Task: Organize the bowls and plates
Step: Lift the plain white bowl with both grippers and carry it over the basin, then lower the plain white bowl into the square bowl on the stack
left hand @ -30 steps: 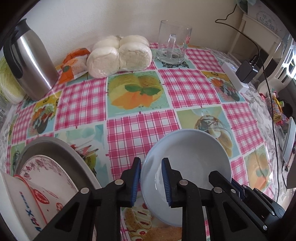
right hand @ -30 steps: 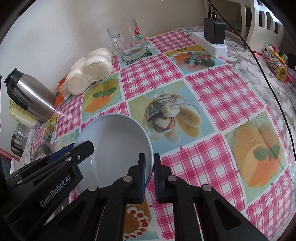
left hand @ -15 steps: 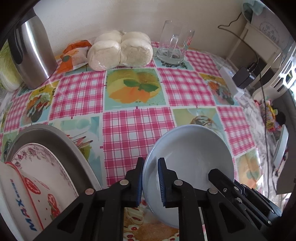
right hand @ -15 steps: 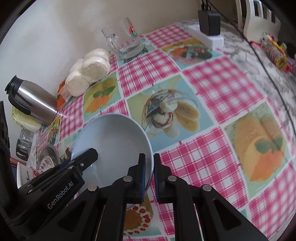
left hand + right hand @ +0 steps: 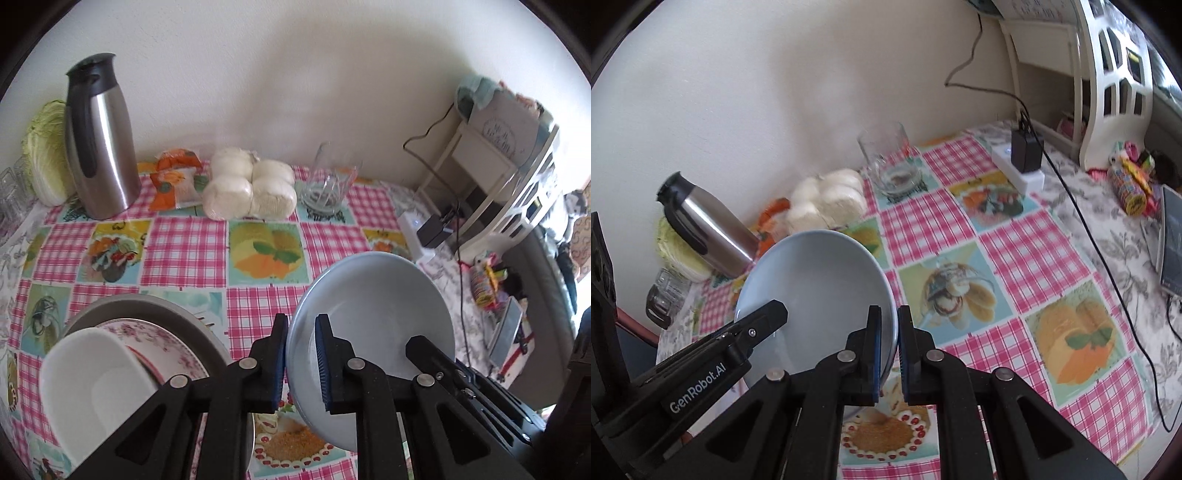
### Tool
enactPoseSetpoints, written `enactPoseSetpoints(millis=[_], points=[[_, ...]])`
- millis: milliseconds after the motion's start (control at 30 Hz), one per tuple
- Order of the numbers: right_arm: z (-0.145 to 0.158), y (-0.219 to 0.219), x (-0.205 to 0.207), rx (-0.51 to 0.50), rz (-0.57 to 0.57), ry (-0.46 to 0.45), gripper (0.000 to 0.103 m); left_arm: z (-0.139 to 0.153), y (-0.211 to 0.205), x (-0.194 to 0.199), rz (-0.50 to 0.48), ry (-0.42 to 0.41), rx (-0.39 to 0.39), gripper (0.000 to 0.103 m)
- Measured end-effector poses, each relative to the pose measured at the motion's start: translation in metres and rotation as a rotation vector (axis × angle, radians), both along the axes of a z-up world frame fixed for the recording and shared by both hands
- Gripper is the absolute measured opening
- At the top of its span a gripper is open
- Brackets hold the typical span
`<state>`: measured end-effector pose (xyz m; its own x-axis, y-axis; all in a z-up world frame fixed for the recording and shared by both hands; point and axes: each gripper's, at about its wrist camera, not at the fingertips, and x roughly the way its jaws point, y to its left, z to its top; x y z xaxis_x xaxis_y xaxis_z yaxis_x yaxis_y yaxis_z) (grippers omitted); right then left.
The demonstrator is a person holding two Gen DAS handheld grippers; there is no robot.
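A pale blue bowl (image 5: pixel 373 317) is held off the table, tilted, by both grippers. My left gripper (image 5: pixel 300 363) is shut on its left rim. My right gripper (image 5: pixel 886 350) is shut on its right rim; the bowl also shows in the right wrist view (image 5: pixel 816 284). At lower left in the left wrist view, a white bowl (image 5: pixel 88 387) sits on a floral plate (image 5: pixel 162 343) stacked on a grey plate (image 5: pixel 147 304).
A steel thermos (image 5: pixel 98 144), wrapped buns (image 5: pixel 249 188), a snack packet (image 5: pixel 173 179), a glass mug (image 5: pixel 328 181) and cabbage (image 5: pixel 44 155) stand along the wall. A power strip with charger (image 5: pixel 1023 162) and cable lie at right. A checked tablecloth (image 5: pixel 1027 258) covers the table.
The left gripper has closed on the bowl's rim. Both grippers have lifted the bowl off the table and tilted it. The views now show more of the wall.
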<state>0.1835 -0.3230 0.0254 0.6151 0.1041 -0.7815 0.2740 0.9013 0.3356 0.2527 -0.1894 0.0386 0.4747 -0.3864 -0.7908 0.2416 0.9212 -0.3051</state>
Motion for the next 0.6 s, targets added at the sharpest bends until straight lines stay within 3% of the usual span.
enactPoseSetpoints(millis=[133, 367, 600], points=[[0.012, 0.016, 0.000, 0.007, 0.024, -0.015, 0.009, 0.015, 0.029, -0.005, 0.039, -0.007, -0.062, 0.017], [0.022, 0.057, 0.001, 0.027, 0.103, -0.022, 0.009, 0.027, 0.080, -0.015, 0.111, -0.033, -0.078, 0.017], [0.029, 0.105, 0.001, 0.010, 0.189, -0.029, 0.010, 0.031, 0.138, -0.022, 0.191, -0.032, -0.147, 0.017]])
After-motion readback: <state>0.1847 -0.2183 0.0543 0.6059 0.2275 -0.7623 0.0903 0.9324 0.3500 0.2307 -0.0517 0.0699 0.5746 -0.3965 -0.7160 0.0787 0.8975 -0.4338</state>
